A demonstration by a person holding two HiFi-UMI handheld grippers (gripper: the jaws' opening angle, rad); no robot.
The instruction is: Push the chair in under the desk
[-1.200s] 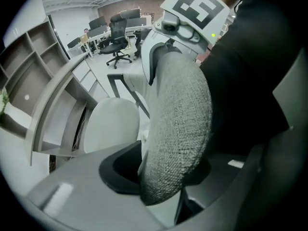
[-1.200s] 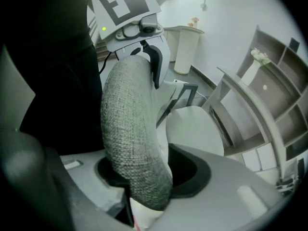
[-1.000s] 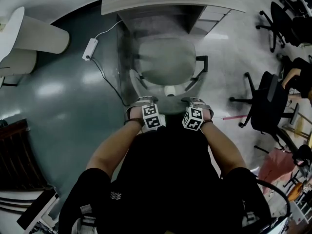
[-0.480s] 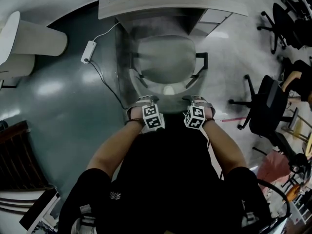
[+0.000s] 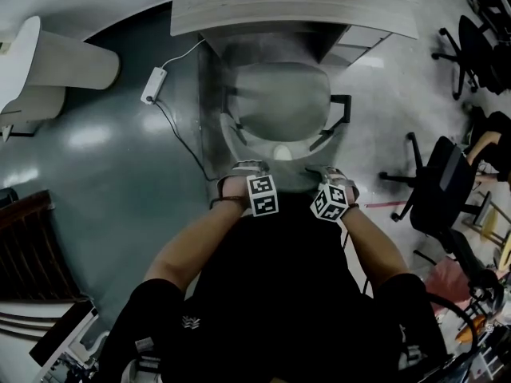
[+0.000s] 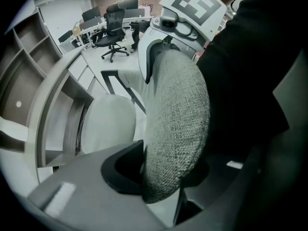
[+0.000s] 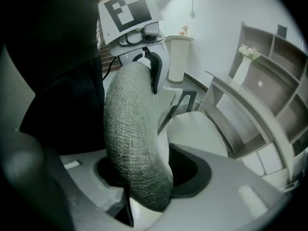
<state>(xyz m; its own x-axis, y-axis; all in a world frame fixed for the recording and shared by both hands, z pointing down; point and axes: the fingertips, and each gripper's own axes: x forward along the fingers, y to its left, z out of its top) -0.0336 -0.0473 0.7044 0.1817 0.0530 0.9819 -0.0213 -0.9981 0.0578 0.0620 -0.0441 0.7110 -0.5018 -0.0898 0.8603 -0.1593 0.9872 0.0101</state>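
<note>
The person is standing right behind the grey chair (image 5: 279,106), which is sitting at their twelve o'clock with the front of its seat reaching in under the edge of the pale wooden table (image 5: 295,10). Both arms are reaching down to the top of the fabric backrest (image 6: 178,124). The left hand-held gripper (image 5: 246,168) is pointing almost straight down and pinching that padded top edge. Its jaws have just been closing, and the woven cloth is filling the gap between them, with the dark pad lying against it. The right hand-held gripper (image 5: 326,174) is clamping the same edge just beside it, toward three o'clock, and here too the fabric is bulging between the two jaws. A black armrest (image 5: 342,110) is sticking out at the chair's three o'clock side. A white power strip (image 5: 154,85) with its cable is lying on the dark floor at the chair's ten o'clock. A black office chair (image 5: 443,186) is standing well apart at four o'clock, and a cream round stand (image 5: 72,62) is standing off at nine o'clock.
</note>
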